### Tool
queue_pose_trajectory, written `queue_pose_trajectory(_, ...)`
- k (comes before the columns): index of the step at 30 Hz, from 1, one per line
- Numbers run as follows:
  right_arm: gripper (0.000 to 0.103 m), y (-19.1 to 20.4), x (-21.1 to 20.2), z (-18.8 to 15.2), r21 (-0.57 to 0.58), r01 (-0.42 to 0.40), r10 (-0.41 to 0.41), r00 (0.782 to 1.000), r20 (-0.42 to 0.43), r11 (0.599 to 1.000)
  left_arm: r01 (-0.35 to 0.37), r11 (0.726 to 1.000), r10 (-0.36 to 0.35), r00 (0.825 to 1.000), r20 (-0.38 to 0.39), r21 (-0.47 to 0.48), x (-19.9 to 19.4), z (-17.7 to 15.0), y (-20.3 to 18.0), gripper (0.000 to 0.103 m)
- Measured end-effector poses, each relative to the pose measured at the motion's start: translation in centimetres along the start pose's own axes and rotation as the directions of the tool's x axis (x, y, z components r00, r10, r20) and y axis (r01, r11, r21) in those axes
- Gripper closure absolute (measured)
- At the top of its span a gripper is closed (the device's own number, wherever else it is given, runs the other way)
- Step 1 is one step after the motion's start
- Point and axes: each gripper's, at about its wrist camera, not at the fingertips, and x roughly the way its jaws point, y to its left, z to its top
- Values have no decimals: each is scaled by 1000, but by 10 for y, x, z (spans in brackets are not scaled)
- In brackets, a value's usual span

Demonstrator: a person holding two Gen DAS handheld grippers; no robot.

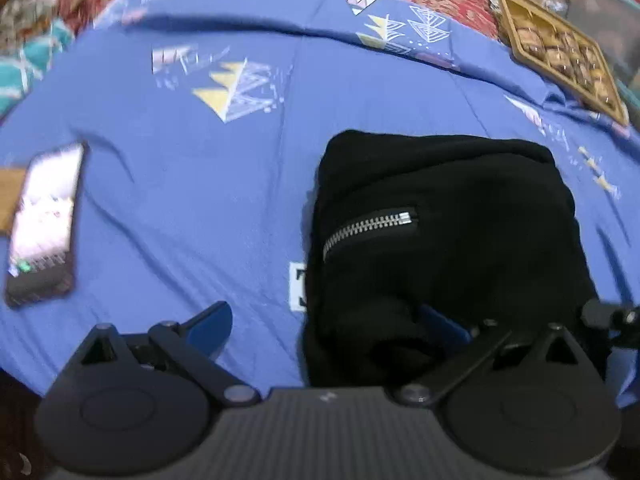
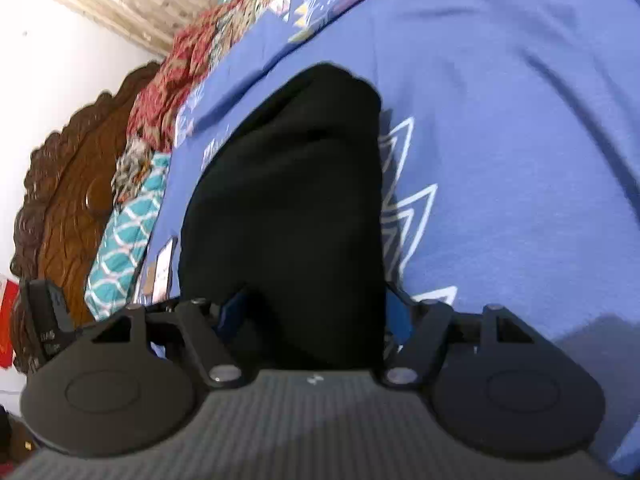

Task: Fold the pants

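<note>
The folded black fabric pants (image 1: 440,240) lie as a compact bundle on the blue bedsheet with white and yellow geometric prints (image 1: 180,200), and they serve as the reference for everything else. In the left wrist view the bundle's near edge runs under the gripper body and is cut off there; the left gripper (image 1: 332,324) has its jaws spread wide, one blue pad on bare sheet to the left of the pants and the other half buried in a dark fold of the pants, so whether that pad presses on cloth cannot be told. The fabric is so dark that its layers are hard to separate. This view alone shows the silver metal zipper (image 1: 370,228) slanting across the top of the pants, a lit smartphone with a dark frame (image 1: 42,226) well to the left of the pants, blurred, and a shallow woven tray with compartments (image 1: 560,60) beyond the pants to the right. In the right wrist view the right gripper (image 2: 316,312) has its jaws set wide on either side of the pants' near end, the blue pads mostly hidden by black cloth; no firm pinch can be made out. Only this view shows the carved brown wooden headboard (image 2: 68,200) and the teal and white patterned pillow (image 2: 128,232), both left of the pants.
</note>
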Motion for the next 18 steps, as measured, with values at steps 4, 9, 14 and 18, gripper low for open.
queue_pose_trajectory(4,30,1,-6,-2,8,8,-8,999,31,1000,-45,999,45,999,8,6,-9,-3,-7,2)
queue_pose_trajectory(9,30,-1,-2,-5,28,52,-52,998,19,998,-65,998,65,998,10,10,-10,-4,-9,2)
queue_pose_trajectory(14,29,-13,-3,-9,90,48,-50,998,24,995,-68,998,68,998,6,4,-10,-5,-8,2)
queue_pose_trajectory(18,28,-16,-5,-11,115,34,-38,999,37,993,-78,997,78,997,4,6,-9,-5,-10,2)
